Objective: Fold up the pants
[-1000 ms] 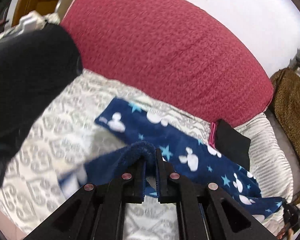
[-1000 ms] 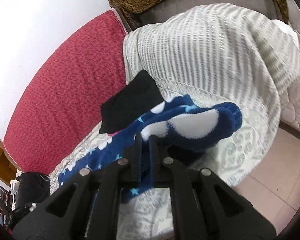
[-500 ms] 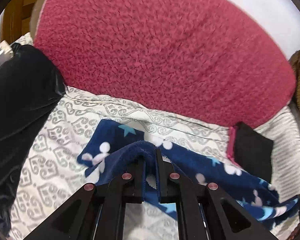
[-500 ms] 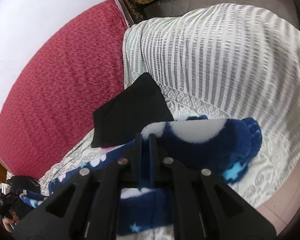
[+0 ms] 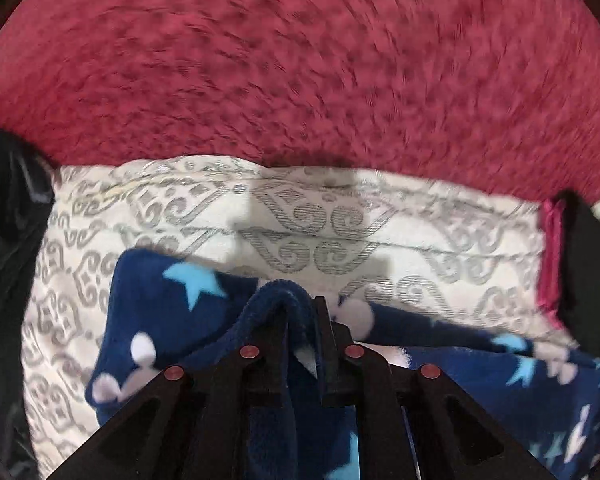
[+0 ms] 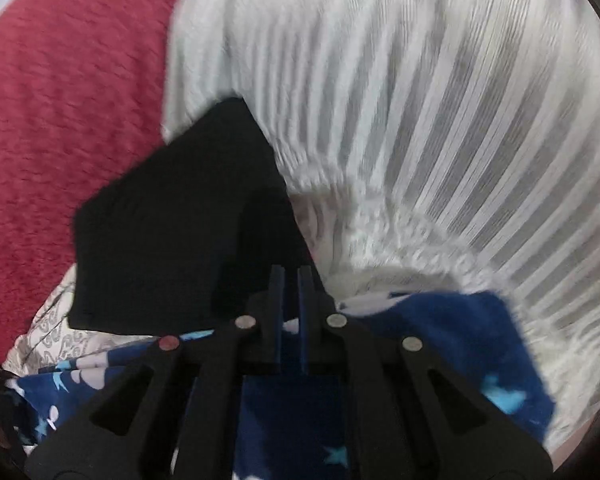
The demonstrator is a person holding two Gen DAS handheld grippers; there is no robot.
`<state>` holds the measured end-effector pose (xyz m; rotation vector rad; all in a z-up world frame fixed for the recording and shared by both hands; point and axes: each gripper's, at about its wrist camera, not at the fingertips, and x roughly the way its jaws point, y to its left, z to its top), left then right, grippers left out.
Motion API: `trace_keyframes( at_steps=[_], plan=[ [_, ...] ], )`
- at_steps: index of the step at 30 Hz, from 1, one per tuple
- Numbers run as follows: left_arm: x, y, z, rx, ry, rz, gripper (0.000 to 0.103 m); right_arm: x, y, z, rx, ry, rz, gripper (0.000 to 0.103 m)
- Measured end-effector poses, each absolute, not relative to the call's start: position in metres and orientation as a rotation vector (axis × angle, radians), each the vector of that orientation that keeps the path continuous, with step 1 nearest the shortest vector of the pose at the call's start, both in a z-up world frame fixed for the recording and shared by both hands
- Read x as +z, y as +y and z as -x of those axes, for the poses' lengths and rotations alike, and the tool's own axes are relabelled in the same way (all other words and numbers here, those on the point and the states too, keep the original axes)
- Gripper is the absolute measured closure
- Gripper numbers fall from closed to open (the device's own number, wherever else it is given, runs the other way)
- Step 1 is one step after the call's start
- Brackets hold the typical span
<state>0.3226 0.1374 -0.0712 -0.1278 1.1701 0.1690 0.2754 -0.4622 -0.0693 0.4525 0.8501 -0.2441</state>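
The pants are navy fleece with light blue stars and white shapes, lying on a white sheet with a grey scroll pattern. My left gripper is shut on a fold of the pants' edge, which drapes over its left finger. In the right wrist view the pants lie low under and beside my right gripper. Its jaws stand nearly together with navy fleece showing between them further back. The tips sit over a black folded cloth.
A large red textured cushion fills the back, and also shows in the right wrist view. A white grey-striped blanket lies to the right. The black cloth with a pink edge is at the right; a black object at the left.
Both grippers moved forward and down toward the red cushion, carrying the pants' edge over the lower layer. The fleece bunch that stuck out right of the right gripper now lies flatter.
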Motion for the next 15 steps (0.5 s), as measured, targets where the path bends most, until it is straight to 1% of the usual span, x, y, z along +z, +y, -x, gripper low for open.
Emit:
trace_keyframes(
  at_steps=[4,5,8,11,13,14,15],
  plan=[
    [-0.068,0.14,-0.327,0.144,1.187,0.083,0.092,-0.075,-0.461,-0.265,-0.245,0.849,-0.411,0.096],
    [-0.062,0.145,-0.324,0.13,1.181,0.095,0.089,-0.072,-0.459,-0.259,-0.232,0.842,-0.387,0.095],
    [-0.044,0.162,-0.317,0.079,1.174,0.125,0.086,-0.06,-0.453,-0.233,-0.176,0.82,-0.331,0.095],
    [-0.021,0.178,-0.312,0.075,1.151,0.138,0.084,-0.05,-0.439,-0.213,-0.125,0.812,-0.279,0.093],
    [-0.004,0.181,-0.312,0.169,1.078,0.041,0.071,-0.046,-0.426,-0.202,-0.085,0.812,-0.27,0.093],
    [0.003,0.182,-0.312,0.218,1.047,-0.025,0.048,-0.044,-0.418,-0.197,-0.062,0.812,-0.266,0.092],
    [0.007,0.182,-0.312,0.235,1.039,-0.063,0.035,-0.042,-0.407,-0.191,-0.032,0.813,-0.256,0.09]
  ],
)
